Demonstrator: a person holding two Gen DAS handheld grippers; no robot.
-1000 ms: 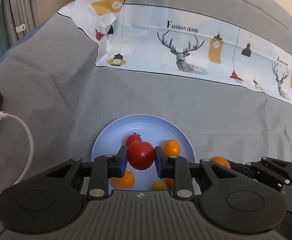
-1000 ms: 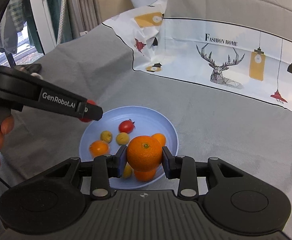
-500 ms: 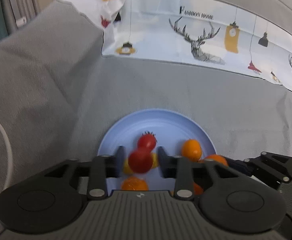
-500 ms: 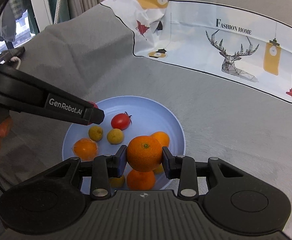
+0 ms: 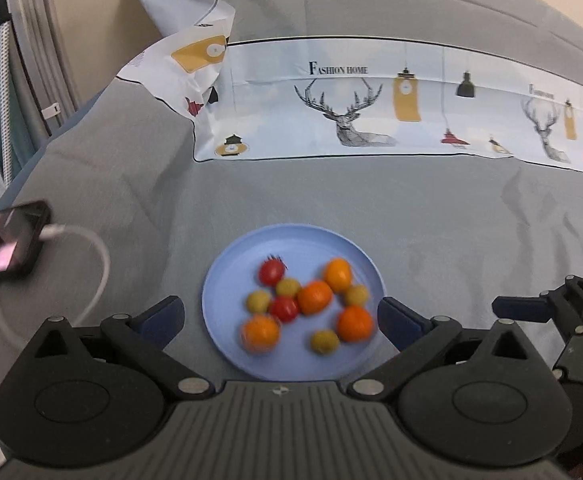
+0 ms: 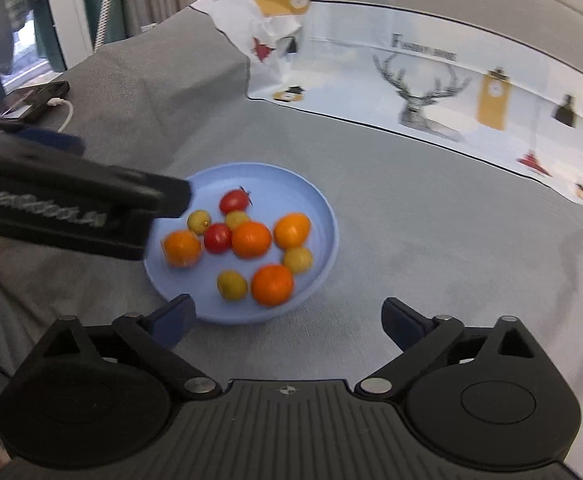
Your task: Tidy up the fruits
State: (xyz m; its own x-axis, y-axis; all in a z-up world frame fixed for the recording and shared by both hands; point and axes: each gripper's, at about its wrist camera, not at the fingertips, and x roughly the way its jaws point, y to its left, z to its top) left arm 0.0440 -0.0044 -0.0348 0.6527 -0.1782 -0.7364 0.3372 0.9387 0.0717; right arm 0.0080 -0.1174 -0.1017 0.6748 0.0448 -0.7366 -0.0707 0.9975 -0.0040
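Note:
A light blue plate (image 5: 247, 252) on grey cloth holds several fruits: two red tomatoes (image 5: 284, 309), several oranges (image 5: 314, 297) and small yellow-green fruits (image 5: 324, 341). The plate also shows in the right wrist view (image 6: 323, 216) with the same tomatoes (image 6: 217, 238) and oranges (image 6: 251, 239). My left gripper (image 5: 279, 318) is open and empty, above the plate's near side. My right gripper (image 6: 287, 316) is open and empty, just in front of the plate's near rim. The left gripper's body (image 6: 51, 204) covers the plate's left edge in the right wrist view.
A phone (image 5: 5, 242) with a white cable (image 5: 95, 256) lies on the cloth at the left. A printed white cloth with deer (image 5: 347, 116) lies behind the plate. The right gripper's fingers (image 5: 531, 304) show at the right edge of the left wrist view.
Both grippers have opened and pulled back from the plate. The tomato from the left gripper and the orange from the right gripper now lie on the plate.

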